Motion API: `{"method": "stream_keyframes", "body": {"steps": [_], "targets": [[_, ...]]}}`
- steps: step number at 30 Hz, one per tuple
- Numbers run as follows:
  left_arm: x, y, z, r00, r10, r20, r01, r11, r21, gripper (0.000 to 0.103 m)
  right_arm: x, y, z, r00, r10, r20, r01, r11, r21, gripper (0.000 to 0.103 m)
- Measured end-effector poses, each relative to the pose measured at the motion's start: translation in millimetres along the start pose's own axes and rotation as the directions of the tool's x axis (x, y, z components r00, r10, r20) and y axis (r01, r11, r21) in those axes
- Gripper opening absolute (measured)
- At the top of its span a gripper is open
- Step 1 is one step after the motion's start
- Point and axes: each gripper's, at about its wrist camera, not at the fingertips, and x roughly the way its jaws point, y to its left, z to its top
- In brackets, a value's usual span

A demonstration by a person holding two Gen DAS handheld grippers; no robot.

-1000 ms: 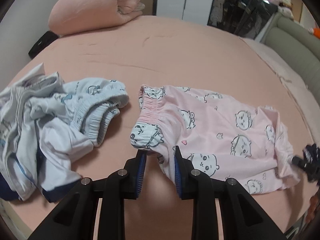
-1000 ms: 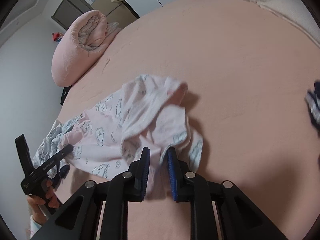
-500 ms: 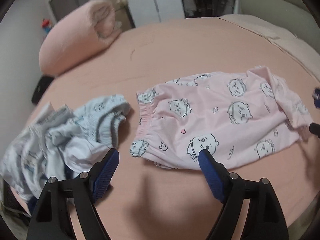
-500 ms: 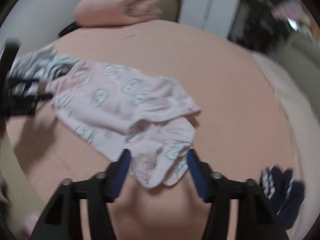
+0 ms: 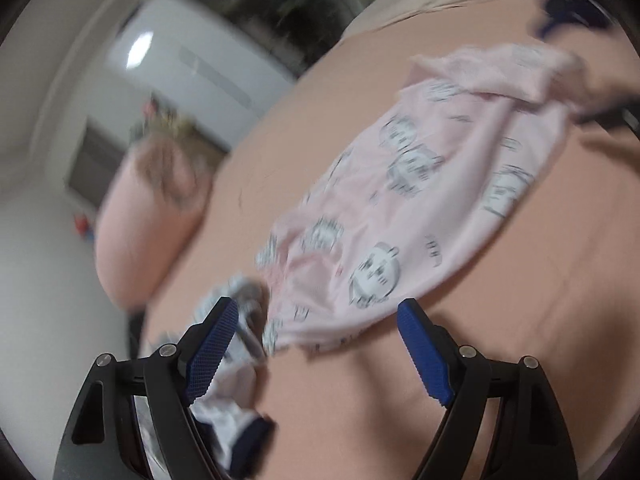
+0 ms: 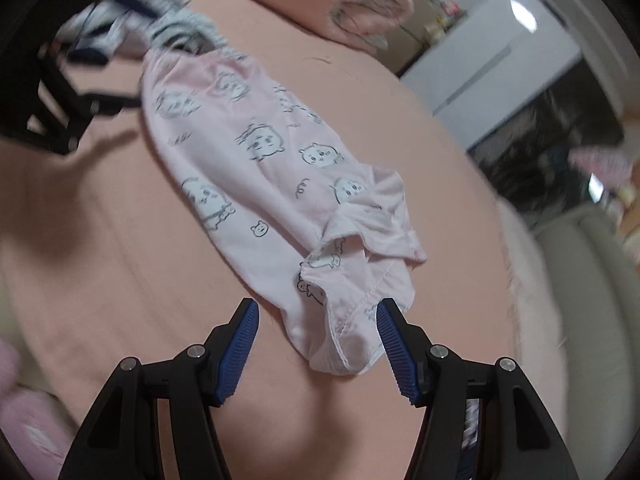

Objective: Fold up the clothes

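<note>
Pink pyjama trousers with a white cartoon print lie flat on the pink bed, shown in the left wrist view [image 5: 420, 200] and the right wrist view [image 6: 256, 152]. My left gripper [image 5: 316, 344] is open and empty, just in front of the waistband end. My right gripper [image 6: 316, 336] is open and empty, its fingers either side of the crumpled leg cuffs [image 6: 352, 300]. The left gripper's black frame [image 6: 48, 92] shows at the far waistband end in the right wrist view. The left wrist view is blurred.
A heap of light blue and white clothes lies by the waistband [image 6: 132, 20], partly under my left finger [image 5: 224, 380]. A rolled pink duvet [image 6: 328, 0] lies at the far side of the bed. A dark striped garment [image 5: 568, 12] lies beyond the cuffs. A padded headboard [image 6: 588, 264] stands at the right.
Both grippers have opened and let go of the trousers, which now lie flat. Both cameras have swung round, the left one tilting sharply.
</note>
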Motion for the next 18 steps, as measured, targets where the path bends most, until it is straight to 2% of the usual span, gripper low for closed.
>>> {"method": "stream_keyframes", "body": {"steps": [3, 6, 7, 11, 13, 16, 18], "targets": [[-1.6, -23.0, -3.0, 0.995, 0.060, 0.082, -0.073, 0.982, 0.172, 0.082, 0.1, 21.9, -3.8, 0.991, -0.115, 0.071, 0.125, 0.980, -0.155, 0.061], [3.6, -33.0, -0.7, 0.986, 0.105, 0.133, -0.135, 0.960, 0.245, 0.082, 7.9, 41.1, -7.2, 0.965, -0.220, 0.142, 0.253, 0.924, -0.288, 0.061], [6.2, -31.6, 1.5, 0.987, 0.105, 0.125, -0.133, 0.960, 0.246, 0.082, 12.5, 45.7, -7.8, 0.956, -0.247, 0.157, 0.286, 0.903, -0.322, 0.061], [8.5, -25.7, 3.4, 0.992, 0.076, 0.106, -0.102, 0.957, 0.272, 0.082, 10.2, 51.1, -10.0, 0.954, -0.232, 0.188, 0.290, 0.872, -0.394, 0.061], [7.1, -30.9, -6.3, 0.987, 0.097, 0.131, -0.137, 0.927, 0.349, 0.082, 2.2, 52.8, -15.8, 0.954, -0.212, 0.214, 0.287, 0.854, -0.434, 0.061], [7.1, -38.9, -18.5, 0.978, 0.122, 0.172, -0.187, 0.877, 0.442, 0.082, 7.1, 54.5, -25.9, 0.958, -0.206, 0.199, 0.278, 0.838, -0.469, 0.061], [9.4, -39.3, -16.1, 0.980, 0.113, 0.165, -0.177, 0.877, 0.447, 0.082, 12.8, 54.3, -23.8, 0.960, -0.208, 0.186, 0.273, 0.843, -0.463, 0.061]]}}
